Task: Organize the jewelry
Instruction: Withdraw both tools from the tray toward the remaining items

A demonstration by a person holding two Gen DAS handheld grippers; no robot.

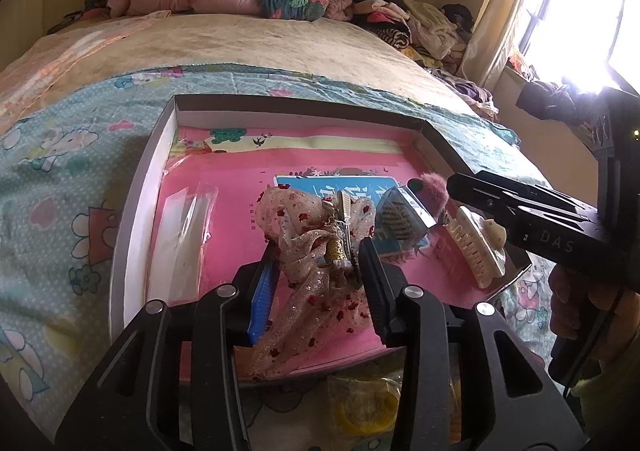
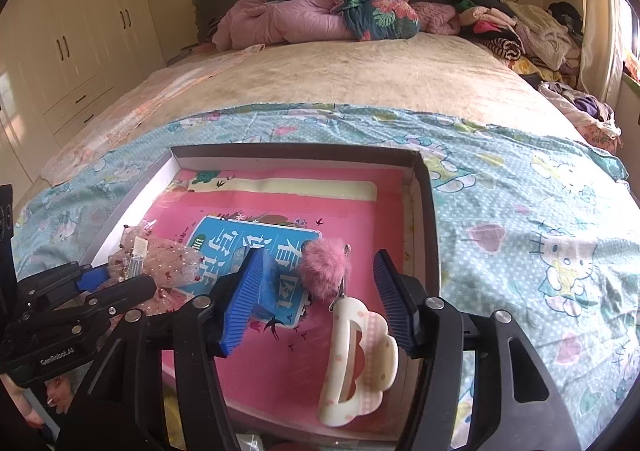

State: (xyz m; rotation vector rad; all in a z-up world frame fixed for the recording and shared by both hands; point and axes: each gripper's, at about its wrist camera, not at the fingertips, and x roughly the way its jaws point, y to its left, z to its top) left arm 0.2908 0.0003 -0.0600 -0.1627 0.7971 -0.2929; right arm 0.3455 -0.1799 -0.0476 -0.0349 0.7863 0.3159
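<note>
A shallow cardboard box [image 1: 160, 155] with a pink lining lies on the bed. In it are a sheer sequined bow hair clip [image 1: 320, 235], a cream claw clip [image 1: 478, 245], a pink pom-pom clip [image 1: 434, 187] and a dark comb clip [image 1: 400, 217]. My left gripper [image 1: 318, 263] is open, its jaws on either side of the bow, which lies between them. My right gripper [image 2: 316, 279] is open above the cream claw clip [image 2: 356, 363] and the pom-pom [image 2: 324, 269]. The bow [image 2: 160, 259] lies at the left, by the left gripper.
A clear plastic sleeve [image 1: 180, 235] lies at the box's left. A yellow packet [image 1: 368, 403] sits before the box. The box [image 2: 424, 187] rests on a Hello Kitty sheet [image 2: 540, 251]. Quilts [image 2: 320, 15] and clothes [image 2: 520, 35] pile at the bed's head.
</note>
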